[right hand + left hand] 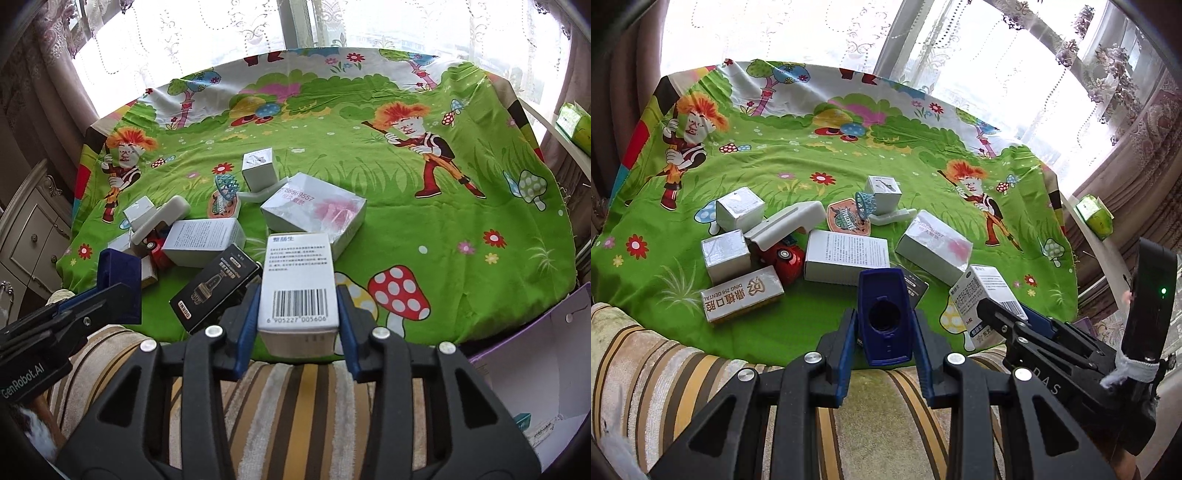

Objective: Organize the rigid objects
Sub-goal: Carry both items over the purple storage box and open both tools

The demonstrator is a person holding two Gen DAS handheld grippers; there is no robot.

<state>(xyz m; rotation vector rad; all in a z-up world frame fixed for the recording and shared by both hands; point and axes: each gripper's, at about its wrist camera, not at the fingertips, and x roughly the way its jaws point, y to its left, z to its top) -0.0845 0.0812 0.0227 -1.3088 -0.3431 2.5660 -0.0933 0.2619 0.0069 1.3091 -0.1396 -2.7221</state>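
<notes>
Both tongs loaded, mid-pick, above near edge of cloth (443,240).

My left gripper (886,325) clamps blue case (884,314), jaws narrow; long axis runs away from me.

My right gripper (299,310) pinches white box (299,284), barcode end toward me, long axis pointing forward.

Next, my guess: carry both to purple bin (535,354) at right, release without tipping.

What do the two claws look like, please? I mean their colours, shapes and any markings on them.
Both are black plastic linkage frames with triangular cut-outs and round silver rivets. Each claw, left and right, has flat blue fingers. The left one carries white "GenRobot.AI" lettering; the right one shows the letters "DAS" and a black upright module with a green light, wrapped in white cord at its base.
</notes>
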